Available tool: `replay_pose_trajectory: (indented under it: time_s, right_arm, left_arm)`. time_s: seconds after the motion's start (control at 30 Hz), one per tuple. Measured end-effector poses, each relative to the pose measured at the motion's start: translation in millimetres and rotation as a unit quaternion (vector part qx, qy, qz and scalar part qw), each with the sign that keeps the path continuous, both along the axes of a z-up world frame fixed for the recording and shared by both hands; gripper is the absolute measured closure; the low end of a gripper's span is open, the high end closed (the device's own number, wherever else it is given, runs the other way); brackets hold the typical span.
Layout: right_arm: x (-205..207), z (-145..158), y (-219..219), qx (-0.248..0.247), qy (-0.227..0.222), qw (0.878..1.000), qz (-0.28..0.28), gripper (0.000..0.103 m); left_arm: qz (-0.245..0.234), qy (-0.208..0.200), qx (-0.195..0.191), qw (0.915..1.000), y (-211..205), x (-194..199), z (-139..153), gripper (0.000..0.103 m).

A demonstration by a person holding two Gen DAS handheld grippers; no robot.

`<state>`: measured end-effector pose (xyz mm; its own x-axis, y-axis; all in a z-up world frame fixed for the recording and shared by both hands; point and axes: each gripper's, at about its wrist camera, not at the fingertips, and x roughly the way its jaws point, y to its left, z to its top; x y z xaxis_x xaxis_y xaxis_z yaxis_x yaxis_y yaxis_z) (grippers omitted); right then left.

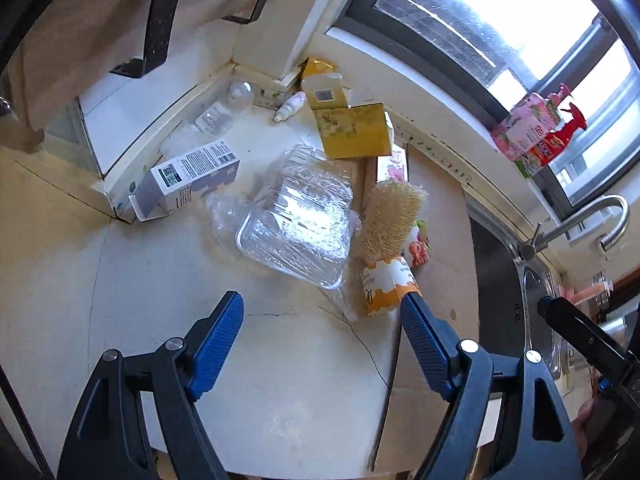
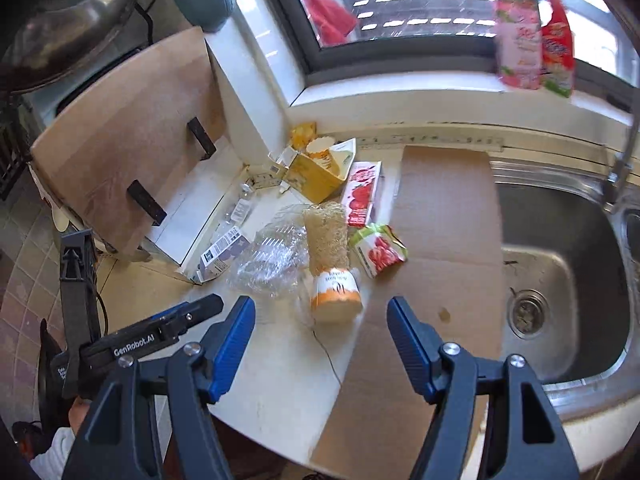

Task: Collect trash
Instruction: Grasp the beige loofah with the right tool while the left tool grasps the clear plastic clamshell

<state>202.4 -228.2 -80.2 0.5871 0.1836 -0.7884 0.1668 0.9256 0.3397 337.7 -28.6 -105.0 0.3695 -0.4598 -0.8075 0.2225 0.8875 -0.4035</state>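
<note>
Countertop [image 2: 280, 380] clutter (sink [image 2: 560, 280] beside cardboard [image 2: 444, 216])

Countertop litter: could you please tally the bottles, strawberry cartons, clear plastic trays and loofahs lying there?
Bottles: 2, the clear bottle and the small white bottle
Strawberry cartons: 2, the red carton and the crushed green carton
Clear plastic trays: 1, the clear tray
Loofahs: 1, the loofah
Total: 6

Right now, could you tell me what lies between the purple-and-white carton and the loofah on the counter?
The crumpled clear plastic container fills that stretch, between the purple-and-white carton and the loofah; both wrist views show it.
</note>
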Motion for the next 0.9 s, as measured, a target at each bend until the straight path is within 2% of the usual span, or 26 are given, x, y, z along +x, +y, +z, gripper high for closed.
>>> replay_pose_trajectory:
  time_s: [0.17, 0.33, 0.43, 0.47, 0.5, 0.6, 0.7, 0.73, 0.8, 0.9]
  right_arm:
    - [69.7, -43.0, -11.5, 0.022, 0.021, 0.999, 0.043, 0.034]
    - [112.0, -79.4, -11.1, 0.041, 0.039, 0.996, 0.062, 0.034]
    - [123.8, -93.0, -10.4, 0.043, 0.051, 0.995, 0.067, 0.044]
    - [126.0, -96.7, -9.5, 0.045, 0.056, 0.995, 0.071, 0.050]
    - [127.6, -100.8, -9.0, 0.048, 0.060, 0.994, 0.075, 0.059]
    - [128.4, -104.3, -9.8, 0.061, 0.052, 0.993, 0.083, 0.067]
    - [124.1, -101.6, -12.5, 0.064, 0.040, 0.993, 0.085, 0.070]
    - [124.4, -101.4, -13.5, 0.066, 0.037, 0.993, 0.085, 0.071]
    - [121.5, -99.1, -16.6, 0.071, 0.031, 0.994, 0.083, 0.072]
    - [115.5, -93.7, -21.4, 0.079, 0.018, 0.994, 0.080, 0.073]
  left_arm:
    - [0.051, 0.030, 0.002, 0.9982, -14.5, 34.1, -28.4, 0.024]
    - [0.091, 0.066, -0.004, 0.9936, -23.3, 54.6, -53.4, 0.024]
    - [0.108, 0.079, -0.009, 0.9910, -28.5, 63.4, -62.9, 0.024]
    - [0.112, 0.082, -0.011, 0.9902, -29.5, 65.5, -64.6, 0.024]
    - [0.117, 0.084, -0.014, 0.9895, -30.3, 68.0, -66.0, 0.028]
    - [0.125, 0.095, -0.033, 0.9871, -30.4, 71.5, -71.9, 0.044]
    - [0.130, 0.094, -0.050, 0.9859, -31.5, 70.1, -73.1, 0.051]
    - [0.130, 0.084, -0.052, 0.9865, -31.9, 68.4, -70.3, 0.055]
    - [0.128, 0.061, -0.057, 0.9882, -33.4, 64.1, -61.0, 0.069]
    - [0.127, 0.019, -0.037, 0.9910, -37.4, 53.8, -42.4, 0.073]
